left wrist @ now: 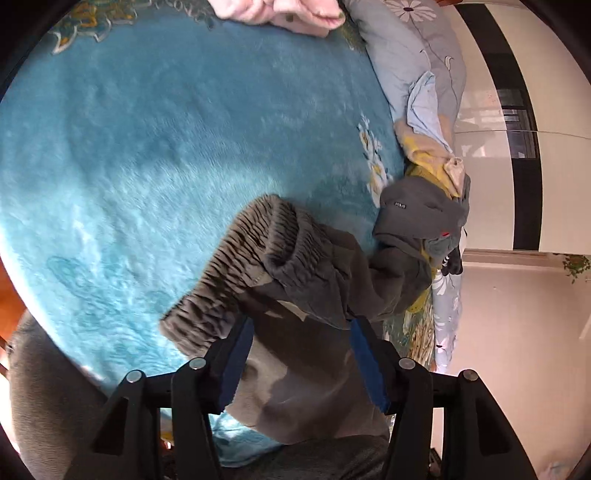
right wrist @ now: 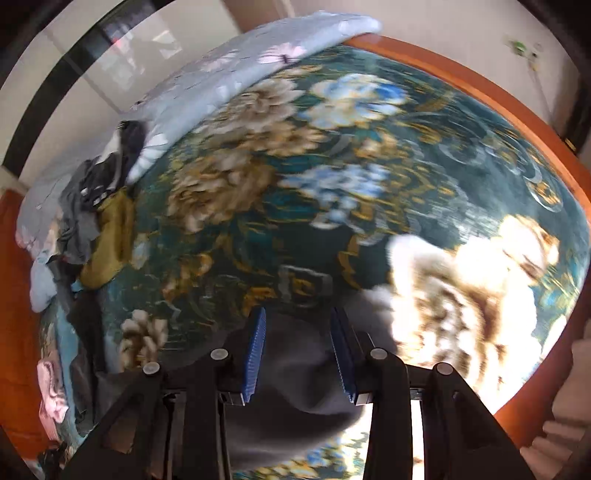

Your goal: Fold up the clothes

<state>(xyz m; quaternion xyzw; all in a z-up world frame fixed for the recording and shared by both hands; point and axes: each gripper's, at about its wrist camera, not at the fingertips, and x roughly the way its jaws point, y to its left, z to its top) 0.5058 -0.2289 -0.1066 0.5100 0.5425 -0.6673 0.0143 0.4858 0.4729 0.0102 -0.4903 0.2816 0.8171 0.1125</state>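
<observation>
A grey garment with a ribbed elastic waistband point(left wrist: 255, 258) hangs bunched above the blue plush blanket point(left wrist: 147, 147). My left gripper point(left wrist: 301, 325) has grey cloth between its blue pads, jaws held apart by the fabric. My right gripper point(right wrist: 299, 321) has the same kind of grey cloth point(right wrist: 295, 387) between its blue pads, above the floral bedspread point(right wrist: 332, 166). Neither grip is fully visible under the cloth.
A pile of mixed clothes point(left wrist: 432, 206) lies at the blanket's right edge beside a light blue floral quilt point(left wrist: 413, 62). Pink clothing point(left wrist: 280, 13) lies at the far end. In the right wrist view the pile point(right wrist: 92, 214), the quilt point(right wrist: 229, 70) and the wooden bed frame point(right wrist: 517, 122) show.
</observation>
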